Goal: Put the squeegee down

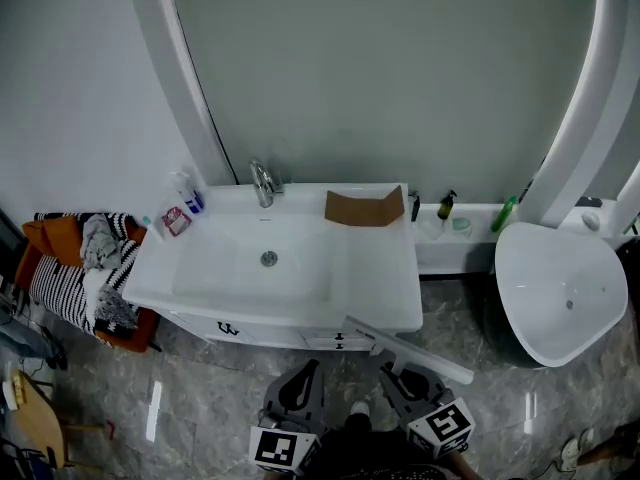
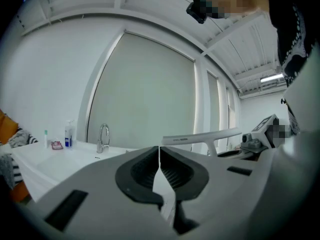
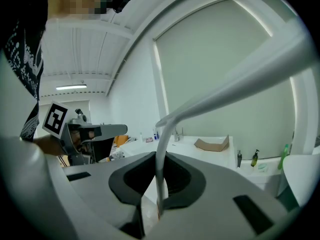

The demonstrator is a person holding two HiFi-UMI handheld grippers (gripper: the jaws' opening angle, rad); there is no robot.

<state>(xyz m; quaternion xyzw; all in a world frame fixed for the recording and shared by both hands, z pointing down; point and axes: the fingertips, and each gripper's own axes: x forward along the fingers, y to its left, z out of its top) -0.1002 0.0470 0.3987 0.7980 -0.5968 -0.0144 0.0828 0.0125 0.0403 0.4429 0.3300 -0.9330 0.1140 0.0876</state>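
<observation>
Right gripper (image 3: 160, 183) clamps squeegee (image 3: 225, 89) by its handle, blade up ahead w/ sink (image 1: 385, 303) beyond (likely the drop spot); left gripper (image 2: 160, 176) alongside, pinched shut, empty.

squeegee (image 1: 420, 353): white
sink (image 1: 390, 298): white
tap (image 1: 262, 183): silver
card (image 1: 364, 209): brown
bottle (image 1: 503, 214): green
cushion (image 1: 62, 236): orange
blanket (image 1: 55, 293): black and white stripes
floor (image 1: 220, 388): grey

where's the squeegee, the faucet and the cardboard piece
squeegee (image 1: 440, 364), head view, on its long white blade
faucet (image 1: 263, 183), head view, on the chrome spout
cardboard piece (image 1: 364, 209), head view, on its brown middle
</observation>
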